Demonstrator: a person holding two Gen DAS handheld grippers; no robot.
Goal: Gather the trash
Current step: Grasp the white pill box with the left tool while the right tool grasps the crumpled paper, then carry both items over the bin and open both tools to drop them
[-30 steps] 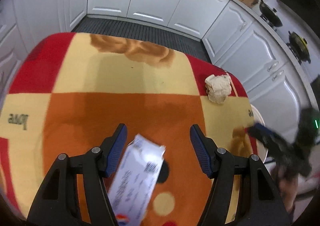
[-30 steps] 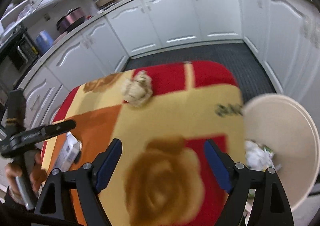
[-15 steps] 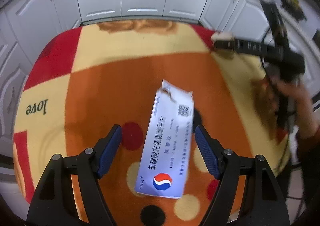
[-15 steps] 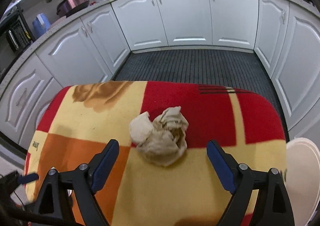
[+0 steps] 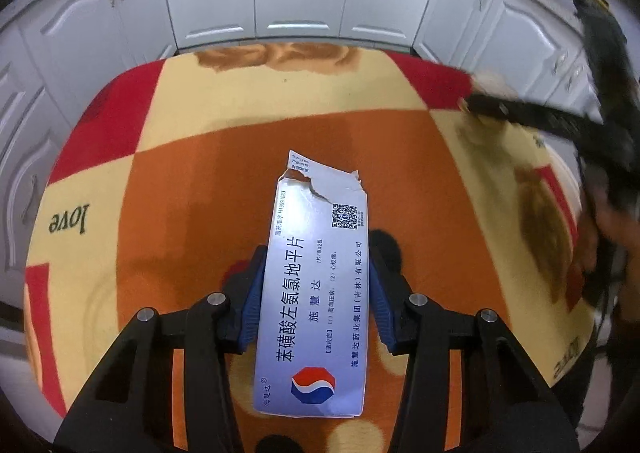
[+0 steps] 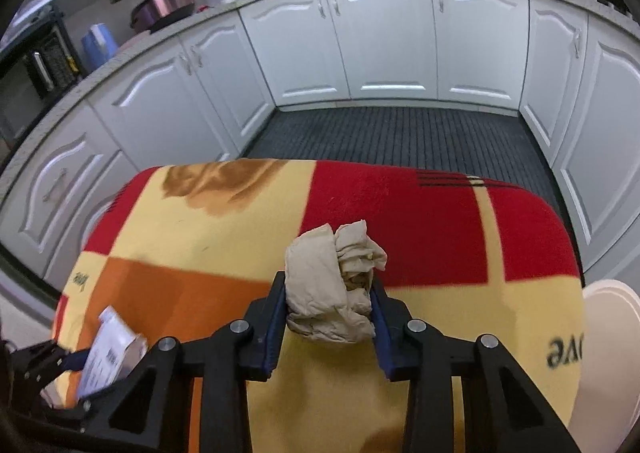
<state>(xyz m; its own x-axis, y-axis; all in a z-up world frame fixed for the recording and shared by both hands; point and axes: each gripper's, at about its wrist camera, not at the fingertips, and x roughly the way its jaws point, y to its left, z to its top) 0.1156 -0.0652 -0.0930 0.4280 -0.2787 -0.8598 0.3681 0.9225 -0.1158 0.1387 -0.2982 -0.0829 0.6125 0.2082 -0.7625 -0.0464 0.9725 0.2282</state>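
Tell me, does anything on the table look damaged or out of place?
Yes. The medicine box between the left tongs has a torn, ragged far end. A crumpled beige paper wad sits squeezed in the right tongs. Both lie on the patterned cloth.

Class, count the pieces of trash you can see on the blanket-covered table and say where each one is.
2. A torn medicine box lies between the left gripper's fingers; a crumpled paper wad sits between the right gripper's fingers. More may lie outside the views.
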